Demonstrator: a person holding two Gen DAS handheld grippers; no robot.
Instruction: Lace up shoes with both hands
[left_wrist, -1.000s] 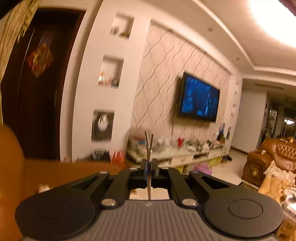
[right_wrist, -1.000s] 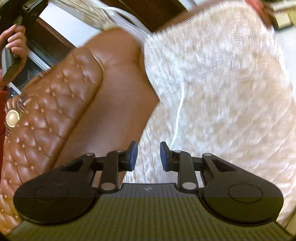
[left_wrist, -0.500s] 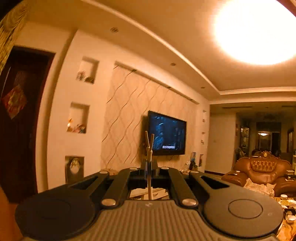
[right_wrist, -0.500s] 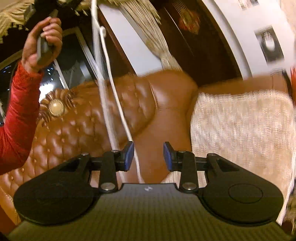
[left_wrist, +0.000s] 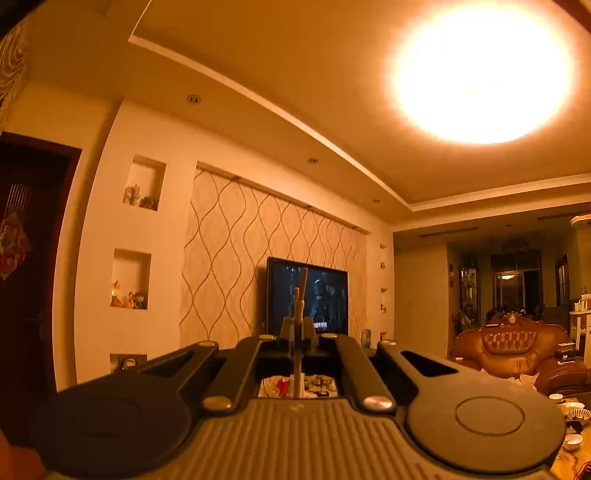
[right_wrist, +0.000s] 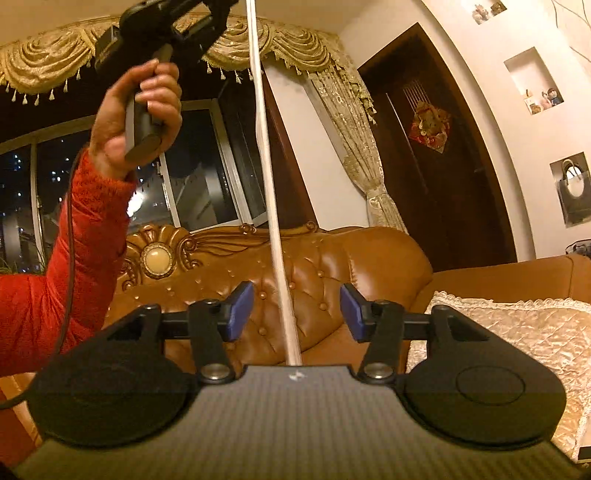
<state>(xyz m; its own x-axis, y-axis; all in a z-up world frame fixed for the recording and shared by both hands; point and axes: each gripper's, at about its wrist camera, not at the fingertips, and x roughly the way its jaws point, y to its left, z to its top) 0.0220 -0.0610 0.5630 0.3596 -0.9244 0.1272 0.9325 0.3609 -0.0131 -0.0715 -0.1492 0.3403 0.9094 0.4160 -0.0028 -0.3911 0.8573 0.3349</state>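
In the left wrist view my left gripper (left_wrist: 297, 328) is shut on a white shoelace (left_wrist: 297, 369). Two lace tips stick up above the closed fingertips, in front of the TV. In the right wrist view the same lace (right_wrist: 271, 221) runs as a taut double strand from the top edge down behind the gripper body. It passes between the blue pads (right_wrist: 240, 312) of my right gripper (right_wrist: 295, 313) without touching them. The right jaws are opening. A hand (right_wrist: 136, 110) in a red sleeve holds the left gripper's handle high at the upper left. No shoe is in view.
A brown tufted leather sofa (right_wrist: 314, 266) stands behind the right gripper, with a cream lace cover (right_wrist: 498, 332) on its seat. Windows, curtains and a dark door (right_wrist: 443, 147) lie beyond. The left wrist view shows a wall TV (left_wrist: 325, 299), wall niches, a ceiling light and an armchair (left_wrist: 517, 350).
Both grippers have risen: the left wrist view tilted up to the ceiling, the right one swung from the sofa cushion to the sofa back and window. The right jaws widened around the lace.
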